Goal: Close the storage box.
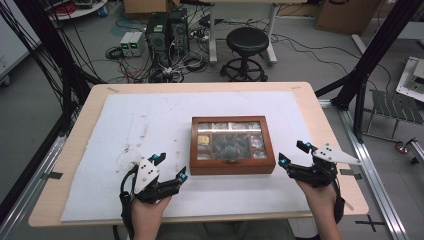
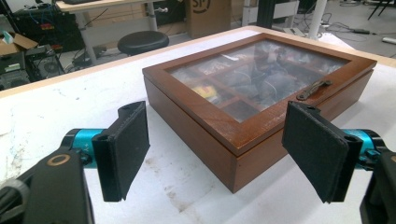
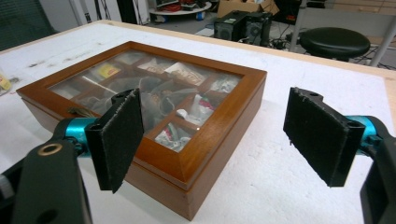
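Near the front edge of the table (image 1: 320, 107), a closed wooden compartment box (image 1: 232, 145) with a glass lid lies flat on a white mat (image 1: 150, 125), right of centre. The left gripper (image 1: 170, 167) sits just off the box's front left corner, the right gripper (image 1: 295, 152) just off its front right corner. Both spread their jaws wide and hold nothing. Neither touches the box, which lies ahead of the padded fingers (image 2: 123, 149), with a corner between them in each gripper view. A metal handle (image 2: 314, 88) sits on the lid's front edge.
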`<action>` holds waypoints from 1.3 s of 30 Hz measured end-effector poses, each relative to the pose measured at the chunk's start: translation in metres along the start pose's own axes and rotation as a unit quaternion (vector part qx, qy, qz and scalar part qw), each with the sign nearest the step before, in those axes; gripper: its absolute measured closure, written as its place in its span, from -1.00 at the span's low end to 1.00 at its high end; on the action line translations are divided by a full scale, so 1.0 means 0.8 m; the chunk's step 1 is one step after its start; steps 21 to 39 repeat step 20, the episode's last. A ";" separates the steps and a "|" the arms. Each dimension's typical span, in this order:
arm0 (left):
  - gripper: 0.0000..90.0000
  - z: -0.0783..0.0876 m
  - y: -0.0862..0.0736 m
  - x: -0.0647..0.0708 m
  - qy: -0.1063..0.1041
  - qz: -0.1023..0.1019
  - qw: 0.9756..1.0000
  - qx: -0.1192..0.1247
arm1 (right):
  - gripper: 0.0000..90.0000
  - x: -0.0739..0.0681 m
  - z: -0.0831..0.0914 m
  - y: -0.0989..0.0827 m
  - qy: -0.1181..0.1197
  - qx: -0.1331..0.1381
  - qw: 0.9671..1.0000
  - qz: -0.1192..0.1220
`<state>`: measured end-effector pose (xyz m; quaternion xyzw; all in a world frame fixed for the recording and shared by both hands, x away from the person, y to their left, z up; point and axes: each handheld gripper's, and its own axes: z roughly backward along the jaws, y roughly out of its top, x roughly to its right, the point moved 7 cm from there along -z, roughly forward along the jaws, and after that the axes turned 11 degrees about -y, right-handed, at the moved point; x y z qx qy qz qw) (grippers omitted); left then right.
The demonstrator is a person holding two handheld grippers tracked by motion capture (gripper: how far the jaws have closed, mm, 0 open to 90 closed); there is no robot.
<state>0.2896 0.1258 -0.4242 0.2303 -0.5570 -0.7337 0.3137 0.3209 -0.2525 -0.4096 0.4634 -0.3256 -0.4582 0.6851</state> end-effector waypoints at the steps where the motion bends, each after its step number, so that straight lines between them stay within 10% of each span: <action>1: -0.49 0.000 -0.001 0.000 0.000 0.002 1.000 0.000 | -0.53 0.002 0.001 0.000 -0.001 0.001 1.000 -0.001; 39: -0.49 -0.011 -0.002 0.003 -0.005 0.001 1.000 -0.002 | -0.53 0.015 0.010 -0.010 -0.016 -0.005 1.000 -0.006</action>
